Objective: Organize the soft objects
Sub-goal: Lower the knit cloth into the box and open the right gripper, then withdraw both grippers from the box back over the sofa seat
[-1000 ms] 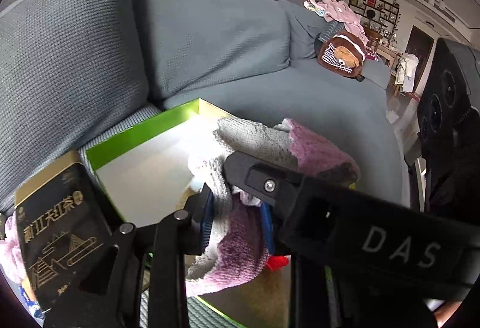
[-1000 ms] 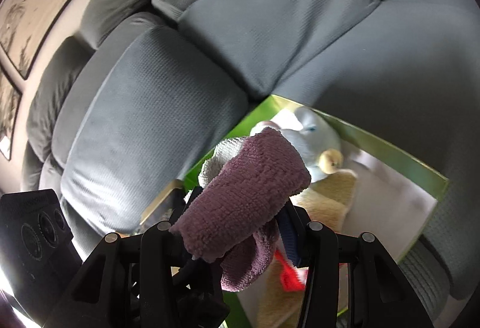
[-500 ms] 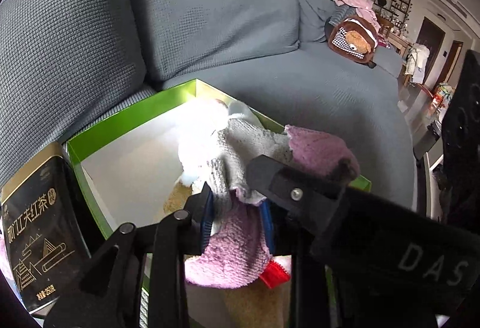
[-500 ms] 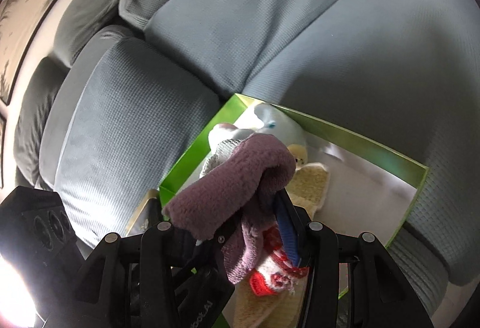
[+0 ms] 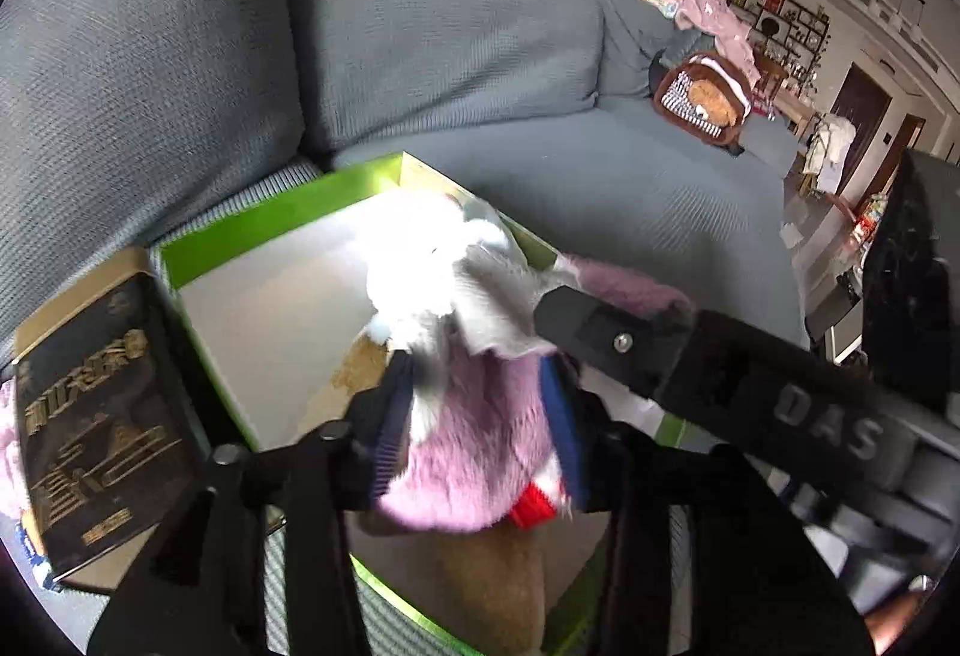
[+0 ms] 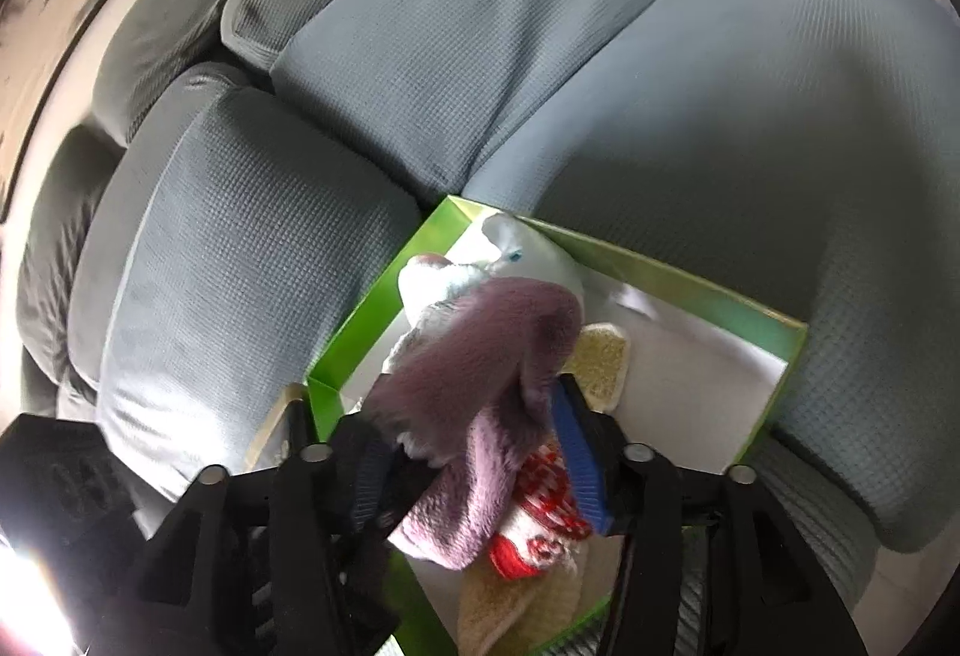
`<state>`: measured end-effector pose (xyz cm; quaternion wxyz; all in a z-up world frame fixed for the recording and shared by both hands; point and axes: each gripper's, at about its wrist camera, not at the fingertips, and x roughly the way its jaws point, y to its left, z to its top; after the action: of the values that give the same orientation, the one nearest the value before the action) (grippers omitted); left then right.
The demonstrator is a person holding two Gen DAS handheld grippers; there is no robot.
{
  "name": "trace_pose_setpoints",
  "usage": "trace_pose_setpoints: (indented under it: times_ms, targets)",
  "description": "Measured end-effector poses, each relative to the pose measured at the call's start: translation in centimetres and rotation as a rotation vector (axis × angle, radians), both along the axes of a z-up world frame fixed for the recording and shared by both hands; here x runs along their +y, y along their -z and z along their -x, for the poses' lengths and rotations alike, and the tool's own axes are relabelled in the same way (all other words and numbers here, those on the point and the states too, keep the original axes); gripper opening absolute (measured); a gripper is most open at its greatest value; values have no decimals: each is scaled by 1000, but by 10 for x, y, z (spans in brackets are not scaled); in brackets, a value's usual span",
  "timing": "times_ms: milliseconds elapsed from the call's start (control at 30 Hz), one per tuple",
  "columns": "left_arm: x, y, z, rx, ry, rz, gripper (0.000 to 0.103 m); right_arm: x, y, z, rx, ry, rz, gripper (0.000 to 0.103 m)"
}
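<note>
While both grippers loosen on the purple cloth (image 5: 474,452), it hangs over the green box (image 5: 264,230).
Left gripper (image 5: 480,428) and right gripper (image 6: 474,470), jaws just widened (cloth between them), should release over the box's middle.

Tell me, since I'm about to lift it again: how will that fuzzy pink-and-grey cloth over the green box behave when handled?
Probably floppy: the pink-and-grey cloth folds and droops between both tongs. Likely light, since it sags without pulling taut. Its fuzzy pile should grip rather than slip. Both sets of jaws have just been opening around it, so it may slump into the green box onto the plush toys.
</note>
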<state>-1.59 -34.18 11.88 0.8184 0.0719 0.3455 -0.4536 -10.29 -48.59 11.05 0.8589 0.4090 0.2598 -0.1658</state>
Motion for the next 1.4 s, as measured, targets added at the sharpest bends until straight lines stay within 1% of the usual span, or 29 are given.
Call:
trace_pose_setpoints:
  times_ms: [67, 100, 167, 200, 233, 300, 367, 400, 467, 533, 600, 667, 733, 800, 867, 933, 967, 1000, 1033, 1067, 1100, 1167, 1233, 1267, 1333, 1400]
  targets:
    - [12, -9, 2, -11, -16, 32, 65, 4, -6, 2, 8, 13, 33, 60]
    - [20, -12, 4, -21, -31, 38, 69, 6, -9, 2, 8, 19, 41, 66]
    - [44, -22, 7, -31, -51, 78, 74, 11, -15, 4, -12, 19, 56, 71]
    - [55, -26, 8, -33, -62, 94, 77, 15, -18, 5, -14, 15, 68, 72]
    - [71, -31, 9, -37, -84, 112, 77, 18, -21, 5, -15, 12, 82, 73]
    - [101, -38, 9, -43, -141, 142, 82, 28, -29, 3, -20, 0, 111, 83]
    - [131, -41, 9, -42, -201, 162, 83, 40, -36, 1, -26, -19, 138, 90]
    - [149, -42, 9, -40, -240, 165, 83, 45, -40, 0, -28, -28, 151, 91]
    - [180, -41, 8, -30, -319, 145, 83, 60, -48, -2, -25, -46, 186, 93]
    - [209, -37, 3, -11, -405, 113, 83, 77, -57, -5, -30, -65, 224, 93]
    - [244, -30, 0, 9, -495, 98, 83, 96, -67, -10, -38, -107, 263, 93]
    - [274, -21, 2, 32, -564, 114, 83, 118, -75, -14, -43, -160, 298, 93]
    - [301, -8, 5, 64, -595, 128, 83, 142, -84, -21, -48, -201, 341, 93]
    - [323, 5, 8, 82, -629, 122, 83, 174, -92, -31, -58, -288, 396, 93]
    - [344, 21, 7, 88, -697, 109, 83, 207, -97, -43, -65, -389, 430, 93]
    - [360, 36, -3, 104, -752, 86, 82, 237, -98, -55, -53, -501, 431, 93]
    - [369, 47, -12, 140, -785, 59, 79, 260, -96, -66, -1, -554, 464, 93]
    - [376, 55, -18, 184, -814, 36, 75, 282, -94, -73, 33, -582, 526, 93]
    - [383, 61, -24, 222, -839, 26, 73, 298, -92, -78, 44, -605, 578, 93]
    - [392, 67, -27, 251, -866, 31, 73, 319, -84, -87, 56, -652, 609, 93]
    - [397, 69, -28, 263, -889, 32, 73, 335, -74, -98, 85, -701, 599, 93]
    - [405, 71, -30, 275, -921, 19, 73, 353, -57, -120, 155, -741, 593, 93]
    - [408, 69, -29, 267, -918, 29, 73, 367, -38, -138, 222, -735, 636, 93]
    - [411, 68, -27, 265, -919, 36, 73, 373, -28, -149, 267, -722, 674, 93]
    - [414, 67, -27, 270, -920, 42, 73, 380, -13, -160, 314, -725, 710, 93]
    - [416, 69, -28, 277, -911, 38, 73, 386, 2, -172, 351, -750, 736, 93]
